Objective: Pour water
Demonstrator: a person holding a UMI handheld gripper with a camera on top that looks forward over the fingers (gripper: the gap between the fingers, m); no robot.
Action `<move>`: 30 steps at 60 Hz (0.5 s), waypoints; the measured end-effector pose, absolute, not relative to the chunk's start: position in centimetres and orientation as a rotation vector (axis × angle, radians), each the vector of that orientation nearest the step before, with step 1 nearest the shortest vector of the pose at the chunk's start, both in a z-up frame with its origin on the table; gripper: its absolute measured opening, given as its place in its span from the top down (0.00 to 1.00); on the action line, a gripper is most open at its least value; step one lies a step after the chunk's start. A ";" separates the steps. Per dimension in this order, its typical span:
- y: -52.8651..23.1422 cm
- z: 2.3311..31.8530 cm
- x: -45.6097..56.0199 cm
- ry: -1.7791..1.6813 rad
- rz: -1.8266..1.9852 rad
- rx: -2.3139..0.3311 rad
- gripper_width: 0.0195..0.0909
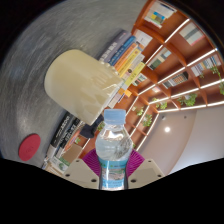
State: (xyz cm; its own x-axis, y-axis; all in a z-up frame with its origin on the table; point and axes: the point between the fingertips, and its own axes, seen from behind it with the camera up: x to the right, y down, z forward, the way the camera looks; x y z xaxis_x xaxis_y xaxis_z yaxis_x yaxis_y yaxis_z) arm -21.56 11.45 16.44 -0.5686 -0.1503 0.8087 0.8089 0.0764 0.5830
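Observation:
A clear plastic water bottle (113, 150) with a pale blue label and a light cap stands between my fingers, and my gripper (113, 165) is shut on the bottle's body. A magenta pad (90, 160) shows at each side of it. Just beyond the bottle's cap sits a pale yellow translucent cup (83, 82), seen from the side and tilted in the view. The whole scene is rotated, so the bottle is held at a lean toward the cup. I cannot tell whether water is flowing.
A grey speckled surface (50, 40) lies behind the cup. Books and packets (130, 60) are stacked beside it. Orange shelving with lit strips (180, 70) fills the far side. A red round object (29, 147) lies off to one side.

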 end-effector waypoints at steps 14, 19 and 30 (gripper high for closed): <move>11.0 17.0 -18.0 -1.187 -1.045 -1.228 0.88; 11.2 16.5 -16.8 -0.989 -0.809 -1.421 0.88; 11.2 13.2 -14.0 -0.527 -0.181 -1.762 0.84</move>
State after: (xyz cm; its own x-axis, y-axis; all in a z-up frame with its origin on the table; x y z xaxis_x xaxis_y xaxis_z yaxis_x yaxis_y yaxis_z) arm -14.00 11.24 13.21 0.8844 0.2518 0.3930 0.4402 -0.1702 -0.8816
